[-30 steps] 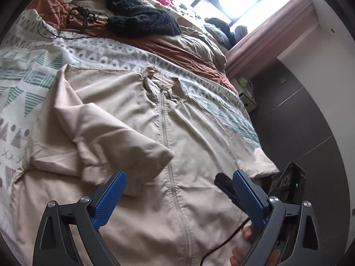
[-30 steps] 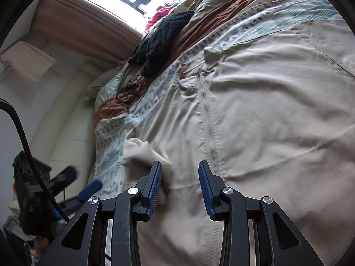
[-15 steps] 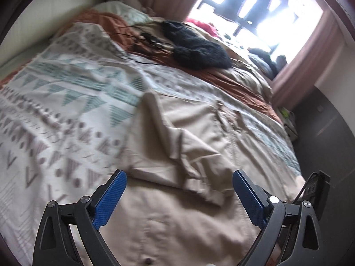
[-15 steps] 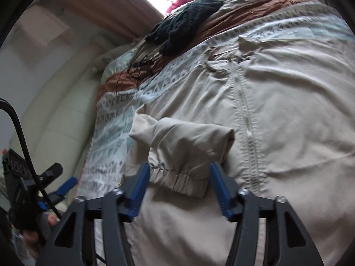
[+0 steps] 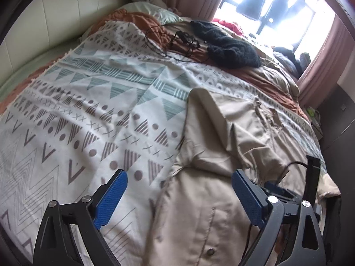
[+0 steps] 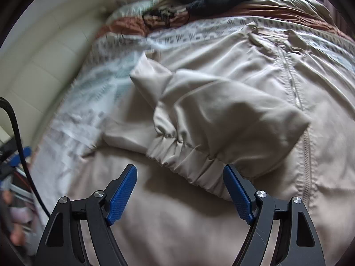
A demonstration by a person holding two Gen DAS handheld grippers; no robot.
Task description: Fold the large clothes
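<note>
A beige zip-front jacket [image 5: 224, 137] lies flat on the patterned bedspread [image 5: 93, 110], its front up. One sleeve [image 6: 213, 119] is folded across the chest, its gathered cuff [image 6: 188, 155] towards me. My left gripper [image 5: 179, 196] is open and empty above the jacket's left side edge. My right gripper [image 6: 180, 191] is open and empty, just short of the cuff. The right gripper also shows at the lower right of the left wrist view [image 5: 310, 177].
A black knitted garment [image 5: 230, 48] and a tangle of black cable [image 5: 177, 40] lie at the far end of the bed on rust-brown bedding [image 5: 273, 82]. A padded headboard [image 5: 44, 15] runs along the left. The window [image 5: 273, 6] and curtains are at the back.
The right gripper has opened wide and let go of the sleeve, which now lies folded on the chest. The left gripper has swung left towards the jacket's side edge, still open.
</note>
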